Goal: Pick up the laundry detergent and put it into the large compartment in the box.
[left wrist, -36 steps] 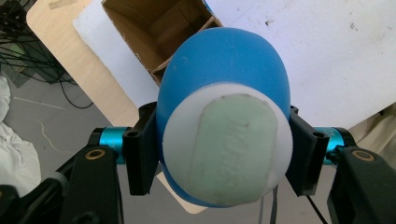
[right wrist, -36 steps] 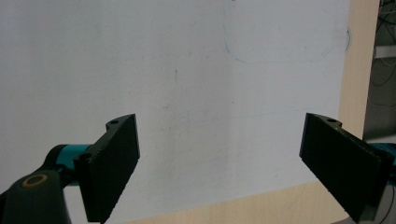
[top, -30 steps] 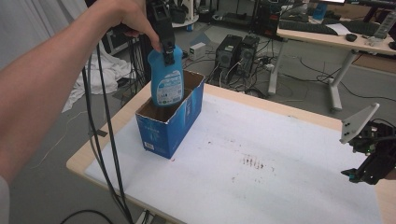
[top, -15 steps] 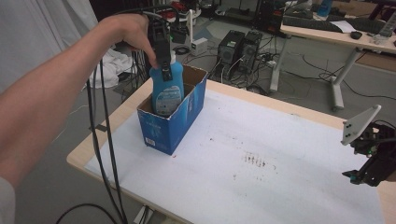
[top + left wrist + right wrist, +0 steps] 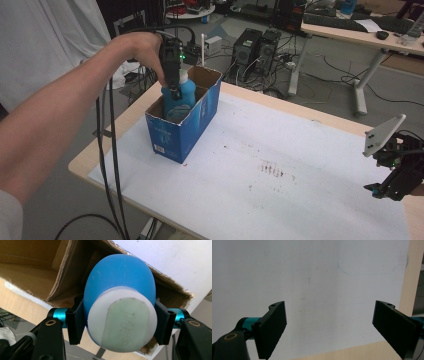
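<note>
A blue bottle [image 5: 178, 99] with a white cap [image 5: 122, 320] stands upright, sunk most of the way into an open blue cardboard box [image 5: 184, 131] at the table's far left. My left gripper [image 5: 173, 89] comes down from above and is shut on the bottle's neck; in the left gripper view its pads [image 5: 76, 320] press both sides just below the cap. My right gripper [image 5: 387, 189] hovers over the table's right edge, open with nothing between its fingers [image 5: 273, 328].
A white sheet [image 5: 280, 170] with small dark stains covers the wooden table [image 5: 100, 145]. Black cables [image 5: 112, 160] hang off the table's left side. Desks, computer towers and cables stand on the floor beyond the far edge.
My left gripper has lowered the blue bottle from above the box down into it. The right gripper has stayed where it was.
</note>
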`<action>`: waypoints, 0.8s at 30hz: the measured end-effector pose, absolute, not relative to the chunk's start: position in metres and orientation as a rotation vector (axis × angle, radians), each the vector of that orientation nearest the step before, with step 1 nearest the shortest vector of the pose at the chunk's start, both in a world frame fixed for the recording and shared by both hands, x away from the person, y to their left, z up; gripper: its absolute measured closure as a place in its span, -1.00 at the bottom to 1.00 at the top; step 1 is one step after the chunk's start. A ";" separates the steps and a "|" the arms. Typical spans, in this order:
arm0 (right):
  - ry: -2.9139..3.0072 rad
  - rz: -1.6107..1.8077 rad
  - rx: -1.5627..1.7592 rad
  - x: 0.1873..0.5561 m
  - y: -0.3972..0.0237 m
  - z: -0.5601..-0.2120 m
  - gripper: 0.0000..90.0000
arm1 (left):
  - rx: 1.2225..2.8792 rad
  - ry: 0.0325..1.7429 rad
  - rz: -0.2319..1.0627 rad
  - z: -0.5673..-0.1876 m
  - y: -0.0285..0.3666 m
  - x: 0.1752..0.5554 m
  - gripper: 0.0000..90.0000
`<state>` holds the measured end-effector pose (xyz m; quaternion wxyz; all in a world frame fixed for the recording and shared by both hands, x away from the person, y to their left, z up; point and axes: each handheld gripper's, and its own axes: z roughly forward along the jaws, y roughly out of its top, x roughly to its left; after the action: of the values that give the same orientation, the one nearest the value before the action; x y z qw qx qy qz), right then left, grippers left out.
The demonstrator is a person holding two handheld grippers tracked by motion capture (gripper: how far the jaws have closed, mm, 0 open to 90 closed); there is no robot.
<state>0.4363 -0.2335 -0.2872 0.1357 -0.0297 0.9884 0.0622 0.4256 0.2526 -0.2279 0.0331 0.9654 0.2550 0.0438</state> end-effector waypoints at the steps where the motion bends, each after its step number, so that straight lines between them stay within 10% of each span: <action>1: 2.865 0.178 -0.083 0.437 -0.234 -0.288 -0.75 | 2.968 0.780 0.133 -0.230 0.253 0.426 -0.16; 24: 2.878 0.170 -0.086 0.439 -0.232 -0.295 -0.75 | 3.025 0.634 0.111 -0.269 0.253 0.430 -0.16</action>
<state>0.4386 -0.2323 -0.2950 0.1283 -0.0296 0.9896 0.0584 0.4304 0.2531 -0.2693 0.0242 0.9778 0.2049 0.0360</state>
